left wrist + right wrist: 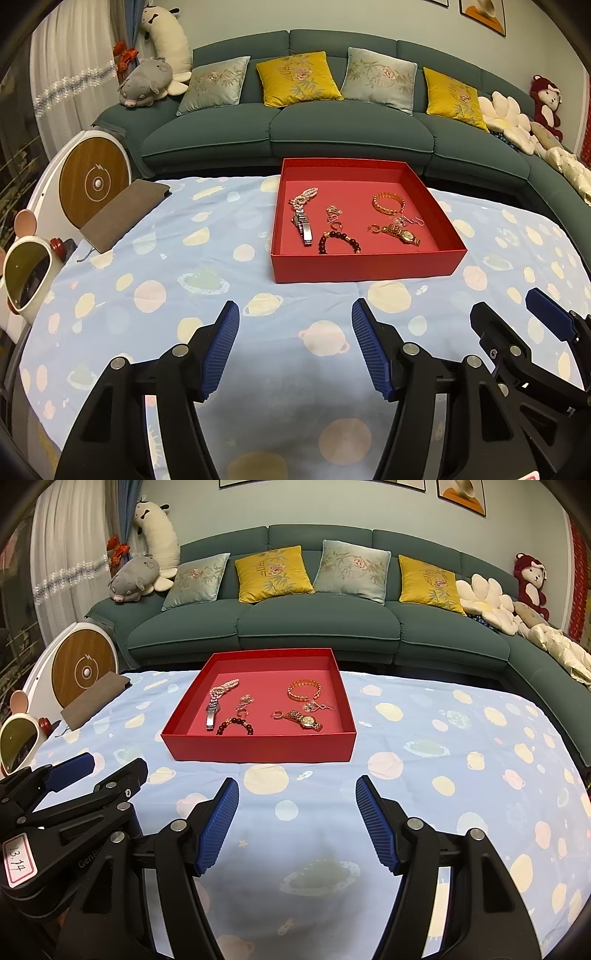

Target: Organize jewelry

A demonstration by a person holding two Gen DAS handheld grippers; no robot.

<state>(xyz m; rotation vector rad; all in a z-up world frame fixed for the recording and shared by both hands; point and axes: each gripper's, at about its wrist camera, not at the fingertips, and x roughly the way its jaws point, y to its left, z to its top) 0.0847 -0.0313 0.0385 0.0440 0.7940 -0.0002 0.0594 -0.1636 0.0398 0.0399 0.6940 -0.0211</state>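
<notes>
Both tongs, left tongs (295, 350) and right tongs (297, 827), hang released over the table (443, 794). Jewelry's already in the red box (258, 747); I'd reach in next, sorting pieces.

red tray (258, 746) of jewelry, right hand-held gripper (297, 821) apparently empty

Between my tongs and the red box (258, 747) the tablecloth (424, 794) lies bare, so I can pass straight ahead. Only the box's near wall bars the jewelry, while a brown notebook (122, 214) crowds the table's far left edge.
</notes>
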